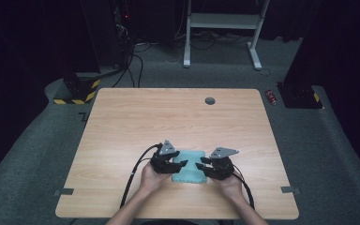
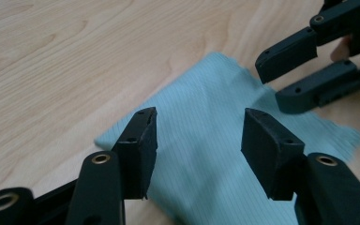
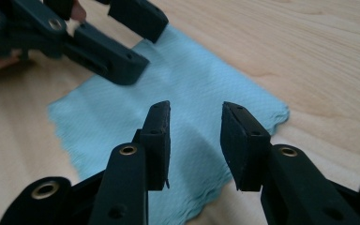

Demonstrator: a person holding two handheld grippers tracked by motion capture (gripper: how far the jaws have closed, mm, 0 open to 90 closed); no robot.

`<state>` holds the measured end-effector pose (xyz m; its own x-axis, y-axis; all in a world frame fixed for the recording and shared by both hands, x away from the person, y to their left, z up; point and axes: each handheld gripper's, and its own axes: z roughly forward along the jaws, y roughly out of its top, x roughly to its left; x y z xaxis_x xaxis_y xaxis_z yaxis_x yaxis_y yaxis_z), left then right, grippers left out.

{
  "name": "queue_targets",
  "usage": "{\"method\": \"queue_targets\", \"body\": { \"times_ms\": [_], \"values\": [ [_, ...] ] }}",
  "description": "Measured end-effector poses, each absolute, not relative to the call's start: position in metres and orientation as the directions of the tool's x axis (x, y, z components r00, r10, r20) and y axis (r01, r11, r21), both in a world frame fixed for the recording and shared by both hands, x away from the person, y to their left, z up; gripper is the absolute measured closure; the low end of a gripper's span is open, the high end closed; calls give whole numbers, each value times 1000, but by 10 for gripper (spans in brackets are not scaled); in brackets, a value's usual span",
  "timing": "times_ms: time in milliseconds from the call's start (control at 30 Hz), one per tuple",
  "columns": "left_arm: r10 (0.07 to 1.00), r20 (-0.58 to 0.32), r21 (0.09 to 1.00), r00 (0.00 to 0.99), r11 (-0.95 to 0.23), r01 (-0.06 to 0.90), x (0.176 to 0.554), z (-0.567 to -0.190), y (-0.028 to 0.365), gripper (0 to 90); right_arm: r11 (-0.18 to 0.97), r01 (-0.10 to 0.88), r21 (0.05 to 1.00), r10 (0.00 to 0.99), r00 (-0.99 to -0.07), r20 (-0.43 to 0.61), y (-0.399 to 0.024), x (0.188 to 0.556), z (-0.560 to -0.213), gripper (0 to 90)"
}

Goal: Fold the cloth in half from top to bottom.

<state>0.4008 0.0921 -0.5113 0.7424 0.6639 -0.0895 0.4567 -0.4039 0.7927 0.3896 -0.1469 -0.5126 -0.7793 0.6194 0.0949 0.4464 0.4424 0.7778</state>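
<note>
Your left gripper and right gripper face each other over the folded teal cloth, which lies flat near your edge of the table. Both sets of jaws stand apart with nothing pinched (cloth beneath them, not between the pads). Beyond it the tabletop's grommet sits well apart.

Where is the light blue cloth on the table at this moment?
In the high view the light blue cloth lies flat near the table's front edge, about the middle, between the left tool and the right tool.
</note>
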Motion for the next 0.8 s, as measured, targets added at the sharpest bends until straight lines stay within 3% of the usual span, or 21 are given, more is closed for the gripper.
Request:
{"method": "queue_targets", "body": {
  "times_ms": [200,533,800],
  "values": [
    [714,-92,777,694,-385,499,410,-525,89,449,390,480,786,679,-726,106,-140,410,-518,602],
    [708,-6,765,706,-452,459,403,-524,95,443,484,459,745,689,-724,-1,-132,416,-522,577],
    [745,-30,792,666,-389,471,382,-513,132,409,434,480,763,741,-671,1,-168,403,-514,544]
  ]
}}
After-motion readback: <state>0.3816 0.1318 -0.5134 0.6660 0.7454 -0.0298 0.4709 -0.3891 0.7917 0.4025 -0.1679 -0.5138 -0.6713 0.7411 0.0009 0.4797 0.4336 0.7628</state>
